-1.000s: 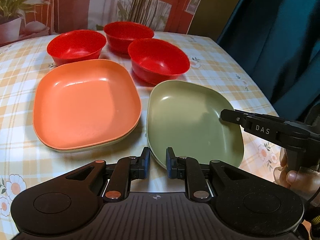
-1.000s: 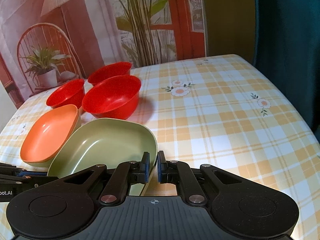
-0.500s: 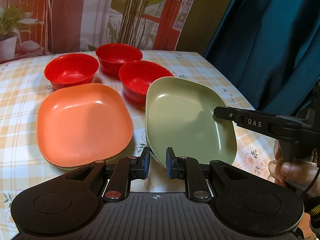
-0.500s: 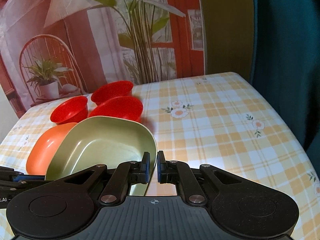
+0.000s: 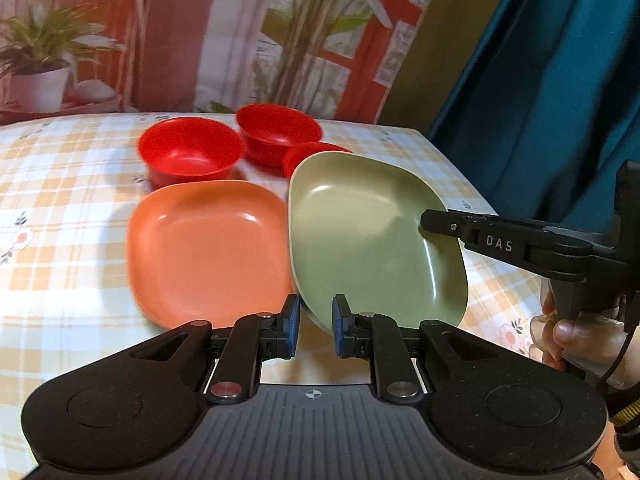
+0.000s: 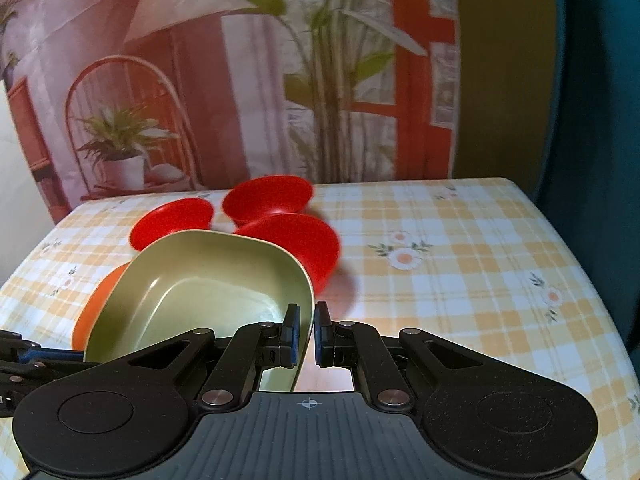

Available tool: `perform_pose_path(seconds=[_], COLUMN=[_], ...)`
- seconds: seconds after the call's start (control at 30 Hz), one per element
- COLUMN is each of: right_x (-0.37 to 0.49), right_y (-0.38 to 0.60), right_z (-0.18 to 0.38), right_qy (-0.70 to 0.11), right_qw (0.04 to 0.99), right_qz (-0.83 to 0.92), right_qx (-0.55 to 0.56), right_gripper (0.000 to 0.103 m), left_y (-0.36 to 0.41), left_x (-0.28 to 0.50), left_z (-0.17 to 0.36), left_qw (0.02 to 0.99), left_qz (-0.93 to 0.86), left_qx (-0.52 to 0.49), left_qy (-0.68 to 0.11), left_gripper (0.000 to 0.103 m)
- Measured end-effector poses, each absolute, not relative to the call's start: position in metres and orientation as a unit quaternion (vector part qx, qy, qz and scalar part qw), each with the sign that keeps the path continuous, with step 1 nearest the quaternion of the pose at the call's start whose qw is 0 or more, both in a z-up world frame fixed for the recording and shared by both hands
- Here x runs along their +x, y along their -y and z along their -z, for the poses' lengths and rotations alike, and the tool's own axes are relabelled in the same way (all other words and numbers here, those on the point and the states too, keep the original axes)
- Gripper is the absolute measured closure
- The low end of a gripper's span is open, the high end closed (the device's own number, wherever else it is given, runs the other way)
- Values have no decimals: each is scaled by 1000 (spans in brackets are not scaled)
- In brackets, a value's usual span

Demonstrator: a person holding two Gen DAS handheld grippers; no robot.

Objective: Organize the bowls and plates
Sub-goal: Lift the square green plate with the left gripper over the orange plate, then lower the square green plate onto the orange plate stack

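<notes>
In the left wrist view, the green plate (image 5: pixel 372 236) is being gripped at its near rim by the left tool (image 5: pixel 314 326) and at its right rim by the right tool (image 5: pixel 430 224). It has been raised off the surface (image 5: pixel 60 208) since a second ago and is being carried tilted, just beside the orange plate (image 5: pixel 208 252); stacking there looks likely. Three red bowls (image 5: pixel 188 152) are being left behind it, the nearest partly hidden.

In the right wrist view, the right tool (image 6: pixel 306 334) is being kept closed on the green plate's (image 6: pixel 208 280) rim. The nearest bowl (image 6: pixel 304 244) is standing close behind, where it could be clipped.
</notes>
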State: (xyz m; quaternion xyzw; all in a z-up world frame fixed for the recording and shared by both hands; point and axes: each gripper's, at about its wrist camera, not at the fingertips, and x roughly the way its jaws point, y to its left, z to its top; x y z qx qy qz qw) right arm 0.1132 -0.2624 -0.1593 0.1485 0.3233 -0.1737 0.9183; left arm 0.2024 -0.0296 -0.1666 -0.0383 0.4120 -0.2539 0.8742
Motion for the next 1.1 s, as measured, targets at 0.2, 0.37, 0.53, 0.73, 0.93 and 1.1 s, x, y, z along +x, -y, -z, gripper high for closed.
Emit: perform_pose_path(seconds=[0.2, 0.37, 0.53, 0.73, 0.93, 1.1], right_x=[144, 172, 204, 229, 233, 232], right_y=[244, 230, 222, 219, 220, 218], right_z=[162, 162, 159, 164, 175, 178], right_qy=[-336, -342, -336, -336, -352, -358], right_qw=[922, 925, 931, 934, 928, 927], right_qz=[140, 112, 82, 63, 69, 71], right_qx=[134, 119, 117, 102, 98, 89], right_gripper=[96, 96, 97, 98, 98, 98], left_y=[5, -13, -32, -40, -33, -35], left_x=[203, 210, 220, 234, 230, 230], left_z=[171, 171, 162, 165, 177, 179], left_qw=[873, 876, 887, 890, 881, 878], left_qz=[229, 201, 179, 165, 174, 174], left_qx=[-72, -96, -92, -71, -63, -69], left_qy=[-425, -427, -417, -419, -436, -441], left_gripper=[85, 85, 85, 84, 84, 84])
